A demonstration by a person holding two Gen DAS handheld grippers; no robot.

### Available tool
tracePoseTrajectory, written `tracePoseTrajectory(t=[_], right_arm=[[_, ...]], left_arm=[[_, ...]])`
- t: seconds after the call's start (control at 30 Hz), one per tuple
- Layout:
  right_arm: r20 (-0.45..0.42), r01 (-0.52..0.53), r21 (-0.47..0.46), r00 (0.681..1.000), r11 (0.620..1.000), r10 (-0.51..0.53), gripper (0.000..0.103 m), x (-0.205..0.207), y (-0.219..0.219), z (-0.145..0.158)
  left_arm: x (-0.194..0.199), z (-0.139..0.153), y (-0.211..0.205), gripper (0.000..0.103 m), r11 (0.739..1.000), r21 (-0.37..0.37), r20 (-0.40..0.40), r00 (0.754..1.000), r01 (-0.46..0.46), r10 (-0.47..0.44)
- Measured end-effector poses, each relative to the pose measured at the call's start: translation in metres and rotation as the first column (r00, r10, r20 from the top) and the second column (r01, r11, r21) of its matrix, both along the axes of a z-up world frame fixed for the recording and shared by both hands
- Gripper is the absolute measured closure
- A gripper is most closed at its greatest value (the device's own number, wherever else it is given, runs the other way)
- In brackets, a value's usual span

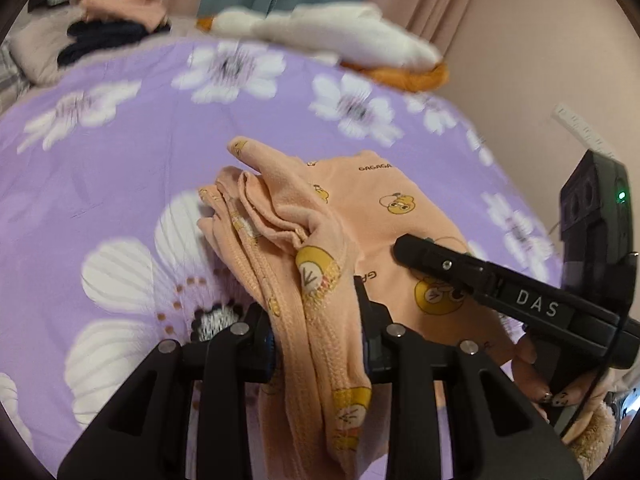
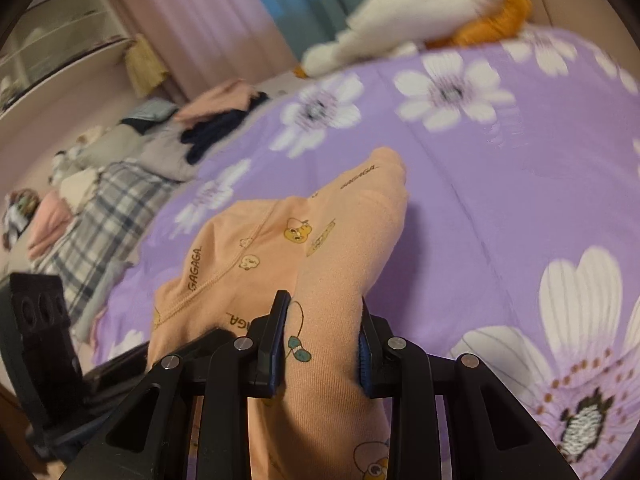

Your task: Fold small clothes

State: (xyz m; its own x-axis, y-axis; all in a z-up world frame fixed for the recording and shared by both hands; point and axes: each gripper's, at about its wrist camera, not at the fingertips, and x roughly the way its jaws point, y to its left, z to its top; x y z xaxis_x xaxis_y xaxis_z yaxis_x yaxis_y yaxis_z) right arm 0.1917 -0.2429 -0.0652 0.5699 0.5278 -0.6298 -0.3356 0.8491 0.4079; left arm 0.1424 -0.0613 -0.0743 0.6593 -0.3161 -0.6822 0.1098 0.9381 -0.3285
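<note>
Peach garment (image 1: 360, 216) printed with yellow cartoon ducks is held up over a purple flowered bedspread (image 1: 120, 152), bunched rather than laid flat, and no finished fold can be made out. Its ribbed edge is clamped between the jaws of the left hand-held gripper (image 1: 316, 340), while a smoother stretch of the same cloth (image 2: 320, 248) is pinched by the right hand-held gripper (image 2: 320, 344). By this showing the task is judged to be at an early stage: the fabric is gathered and gripped at two places, with spreading and folding left to do. Only in the left wrist view are the other tool's body and the holder's fingers (image 1: 556, 396) seen. Only in the right wrist view are a plaid blanket (image 2: 104, 216) and shelving (image 2: 60, 40) disclosed. A plush goose (image 1: 328, 36) and a stack of clothes (image 1: 116, 20) are shown in both.
</note>
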Motion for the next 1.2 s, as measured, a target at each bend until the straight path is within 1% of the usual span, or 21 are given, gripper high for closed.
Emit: tracePoseTrajectory(t=[0.07,0.1,0.17,0.2,0.23,0.27,0.3,0.37,0.4,0.43,0.47,0.5,0.53,0.57,0.6,0.7,0.8,0.87,0.97,1.1,1.2], right_arm=[[-0.041,0.014,-0.034,0.999,0.999,-0.016,0.072,0.005,0.003,-0.015],[-0.060,0.024,-0.054,0.998,0.998,-0.027,0.072,0.006,0.004,-0.022],[-0.065,0.035,-0.091,0.997,0.995,-0.041,0.072,0.005,0.003,-0.028],[-0.065,0.035,-0.093,0.997,0.995,-0.042,0.071,0.003,0.000,-0.029],[-0.071,0.036,-0.088,0.997,0.995,-0.042,0.070,0.003,-0.002,-0.029],[-0.076,0.040,-0.084,0.996,0.996,-0.047,0.070,0.003,-0.004,-0.028],[-0.082,0.049,-0.084,0.995,0.995,-0.056,0.066,0.002,-0.005,-0.028],[-0.087,0.074,-0.101,0.993,0.992,-0.082,0.058,-0.001,-0.008,-0.025],[-0.081,0.088,-0.117,0.992,0.989,-0.098,0.052,-0.003,-0.009,-0.022],[-0.069,0.107,-0.138,0.991,0.985,-0.117,0.043,-0.008,-0.012,-0.017],[-0.060,0.125,-0.158,0.989,0.980,-0.135,0.039,-0.010,-0.014,-0.013],[-0.042,0.155,-0.178,0.985,0.972,-0.165,0.033,-0.014,-0.018,-0.006],[-0.026,0.178,-0.184,0.982,0.967,-0.186,0.032,-0.018,-0.023,0.000],[-0.012,0.198,-0.183,0.979,0.963,-0.203,0.032,-0.023,-0.026,0.007],[0.001,0.212,-0.175,0.976,0.961,-0.216,0.032,-0.026,-0.031,0.012],[0.030,0.237,-0.157,0.971,0.959,-0.235,0.026,-0.040,-0.039,0.029],[0.060,0.242,-0.156,0.970,0.958,-0.235,0.025,-0.054,-0.037,0.041],[0.071,0.226,-0.149,0.974,0.963,-0.217,0.025,-0.062,-0.032,0.046],[0.094,0.189,-0.162,0.980,0.969,-0.176,0.024,-0.072,-0.019,0.051],[0.132,0.184,-0.214,0.978,0.959,-0.158,0.024,-0.081,-0.005,0.055],[0.143,0.180,-0.224,0.978,0.958,-0.150,0.024,-0.086,-0.003,0.057]], left_arm=[[0.004,-0.012,-0.002,0.072,1.000,0.006,-0.041,0.999,-0.005,0.005],[0.003,-0.015,-0.003,0.070,1.000,0.017,-0.041,0.999,-0.007,0.007],[0.002,-0.017,-0.003,0.065,0.999,0.036,-0.037,0.999,-0.005,0.006],[0.001,-0.017,-0.002,0.058,0.999,0.036,-0.046,0.999,-0.008,0.010],[0.002,-0.018,0.000,0.043,0.999,0.045,-0.064,0.998,-0.021,0.023],[0.002,-0.019,0.001,0.037,0.998,0.053,-0.078,0.996,-0.033,0.037],[0.002,-0.019,0.004,0.035,0.997,0.057,-0.085,0.995,-0.048,0.052],[-0.005,-0.016,0.010,0.036,0.998,0.039,-0.090,0.994,-0.056,0.059],[-0.009,-0.011,0.015,0.035,0.997,0.029,-0.089,0.994,-0.066,0.069],[-0.011,-0.006,0.018,0.028,0.997,0.022,-0.083,0.993,-0.078,0.079],[-0.016,0.001,0.023,0.024,0.995,0.016,-0.070,0.993,-0.094,0.095],[-0.022,0.010,0.028,0.016,0.993,0.018,-0.055,0.992,-0.113,0.114],[-0.028,0.017,0.032,0.010,0.991,0.021,-0.042,0.991,-0.129,0.130],[-0.035,0.026,0.037,0.008,0.988,0.020,-0.024,0.988,-0.151,0.151],[-0.041,0.034,0.041,0.001,0.986,0.015,-0.012,0.986,-0.169,0.169],[-0.061,0.055,0.048,0.001,0.981,-0.009,0.025,0.981,-0.193,0.193],[-0.079,0.068,0.046,0.001,0.979,0.012,0.049,0.978,-0.202,0.202],[-0.086,0.072,0.043,0.001,0.978,0.034,0.044,0.978,-0.204,0.203],[-0.095,0.072,0.040,0.001,0.981,0.040,0.035,0.981,-0.191,0.189],[-0.104,0.071,0.033,0.001,0.982,0.061,0.029,0.984,-0.179,0.177],[-0.110,0.072,0.032,0.001,0.980,0.074,0.033,0.983,-0.185,0.183]])
